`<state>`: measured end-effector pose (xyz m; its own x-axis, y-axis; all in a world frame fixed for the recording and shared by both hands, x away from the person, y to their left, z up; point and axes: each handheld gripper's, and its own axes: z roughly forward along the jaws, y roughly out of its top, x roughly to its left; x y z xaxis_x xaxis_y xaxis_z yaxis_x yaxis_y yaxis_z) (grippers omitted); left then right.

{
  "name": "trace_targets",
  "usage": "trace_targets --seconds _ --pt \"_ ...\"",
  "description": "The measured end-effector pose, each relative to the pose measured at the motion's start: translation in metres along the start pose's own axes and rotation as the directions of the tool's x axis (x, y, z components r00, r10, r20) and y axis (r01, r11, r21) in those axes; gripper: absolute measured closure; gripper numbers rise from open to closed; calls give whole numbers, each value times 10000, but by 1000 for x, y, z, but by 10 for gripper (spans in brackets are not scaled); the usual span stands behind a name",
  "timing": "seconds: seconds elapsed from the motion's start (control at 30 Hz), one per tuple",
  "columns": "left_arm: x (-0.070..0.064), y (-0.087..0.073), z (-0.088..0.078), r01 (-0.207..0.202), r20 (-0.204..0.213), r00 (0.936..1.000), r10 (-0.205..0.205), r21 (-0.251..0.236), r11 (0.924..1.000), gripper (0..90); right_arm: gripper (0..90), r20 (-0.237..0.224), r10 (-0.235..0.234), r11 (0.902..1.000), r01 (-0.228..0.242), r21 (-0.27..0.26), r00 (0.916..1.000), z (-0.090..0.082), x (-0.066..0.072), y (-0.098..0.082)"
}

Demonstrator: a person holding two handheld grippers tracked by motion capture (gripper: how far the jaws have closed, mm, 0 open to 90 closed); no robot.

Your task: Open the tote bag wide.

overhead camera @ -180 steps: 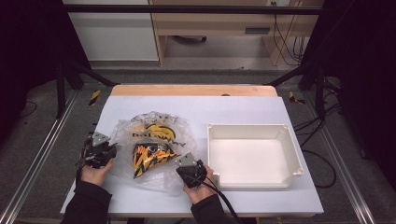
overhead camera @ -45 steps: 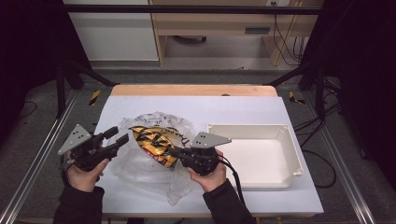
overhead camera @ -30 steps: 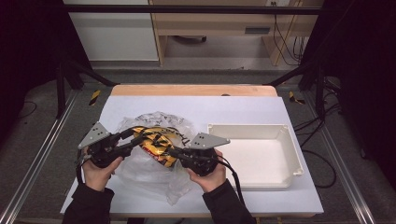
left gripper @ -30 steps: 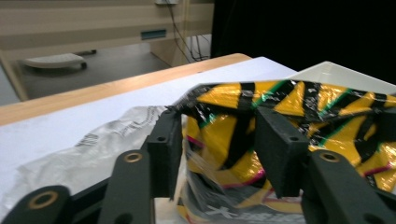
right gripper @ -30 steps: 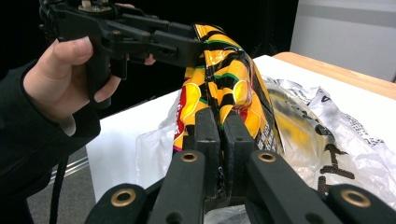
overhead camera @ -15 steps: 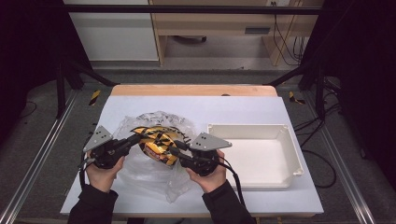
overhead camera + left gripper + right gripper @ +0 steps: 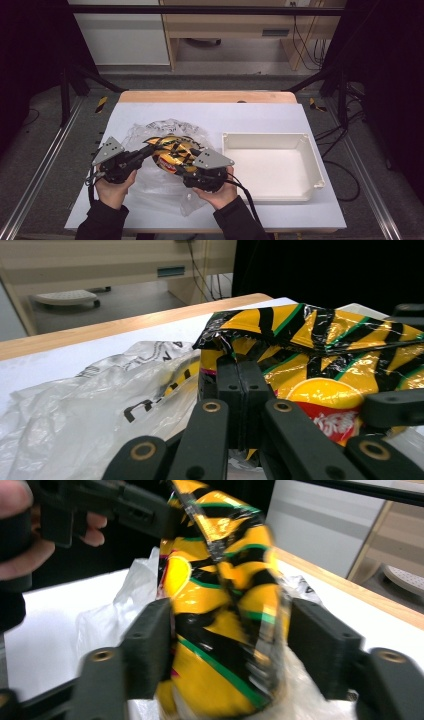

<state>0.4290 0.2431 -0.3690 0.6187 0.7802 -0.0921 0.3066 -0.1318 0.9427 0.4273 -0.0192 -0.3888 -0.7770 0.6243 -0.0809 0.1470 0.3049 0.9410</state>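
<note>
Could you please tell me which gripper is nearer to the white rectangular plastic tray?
Right. The right gripper sits just left of the white rectangular plastic tray; the left gripper is farther left, beyond the yellow-and-black snack bag.

Setting — I am working in a lab-style recording bay: white-topped table point(image 7: 260, 117) framed by aluminium rails point(image 7: 40, 172), black curtains point(image 7: 35, 60) hanging around, loose cables point(image 7: 305, 45) trailing — beige office cabinets point(image 7: 225, 30) standing behind.

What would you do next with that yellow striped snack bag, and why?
Probably lift the snack bag clear of the clear plastic bag with the left gripper, toward the white tray. That gripper is shut on the bag's edge, while the right gripper's jaws have just been opening around it, pads apart from it, and the tray holds nothing.
</note>
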Motion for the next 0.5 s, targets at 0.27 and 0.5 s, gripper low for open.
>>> trace_targets --seconds 0.27,0.5 --pt "1 0 -1 -47 -73 10000 46 -95 9999 858 675 -113 -370 9989 373 280 9993 0 0 4" --pt "6 4 -9 -42 -265 9996 27 -574 9983 697 765 -114 -118 9989 123 457 9999 -3 -3 5"
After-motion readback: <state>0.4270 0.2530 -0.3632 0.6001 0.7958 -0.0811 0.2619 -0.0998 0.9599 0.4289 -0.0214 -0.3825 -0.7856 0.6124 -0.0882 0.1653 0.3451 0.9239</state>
